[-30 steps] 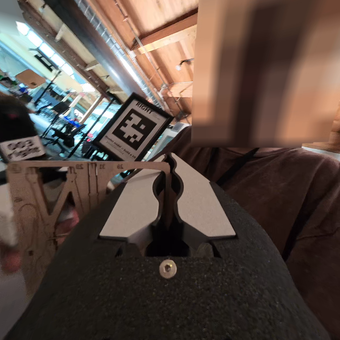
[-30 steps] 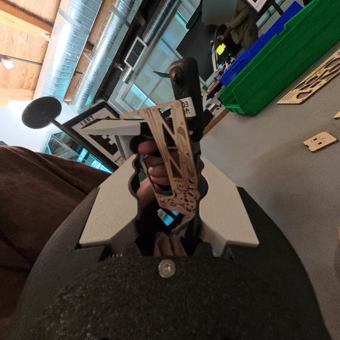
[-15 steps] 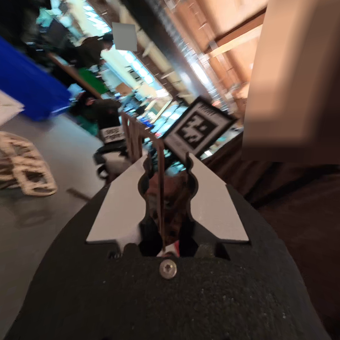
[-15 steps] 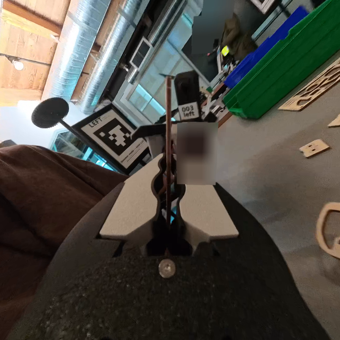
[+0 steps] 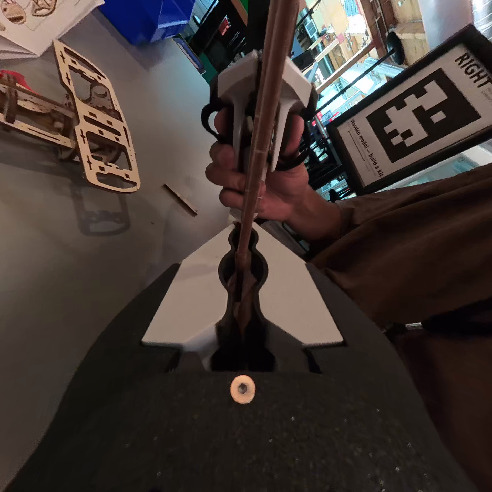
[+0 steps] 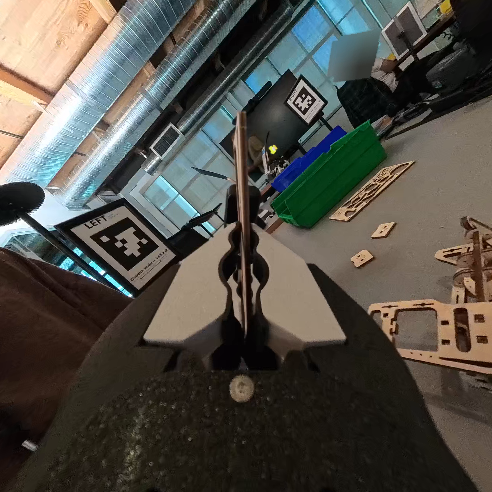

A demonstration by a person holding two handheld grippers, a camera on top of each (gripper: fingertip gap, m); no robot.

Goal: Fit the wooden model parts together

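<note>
Left gripper (image 5: pixel 243 234): jaws drawn in on a thin wooden sheet (image 5: pixel 262 127), seen edge-on; the sheet runs from between the fingers up and away to the top of the left wrist view.

Right gripper (image 6: pixel 242 231): jaws likewise clamped on the same wooden sheet (image 6: pixel 241 202), seen edge-on, standing up past the fingertips. In the left wrist view this gripper (image 5: pixel 262 64) appears farther off, its pale fingers pinching the far part of the sheet, with a hand (image 5: pixel 255 181) wrapped round its handle and a brown sleeve (image 5: pixel 399 239) behind.

Sheet position: held in the air between both grippers, clear of the grey counter (image 5: pixel 66 253).

On the counter, left wrist view: a flat cut-out wooden frame (image 5: pixel 98 127) leaning against a partly built wooden model (image 5: pixel 32 106); a small wooden strip (image 5: pixel 180 199) lying alone nearby; white printed pages (image 5: pixel 32 21) at the top left corner; a blue bin (image 5: pixel 154 16) beside them.

On the counter, right wrist view: the frame (image 6: pixel 431 332) and partly built model (image 6: pixel 474 266) at the right; two small wooden tabs (image 6: pixel 361 258) (image 6: pixel 383 230) apart from each other; a punched-out wooden sheet (image 6: pixel 372 190) lying flat; a green bin (image 6: pixel 330 181) with a blue bin (image 6: pixel 308 165) behind it.

Marker boards: one framed board (image 5: pixel 426 114) with a black-and-white pattern in the left wrist view; another (image 6: pixel 119 245) in the right wrist view.
</note>
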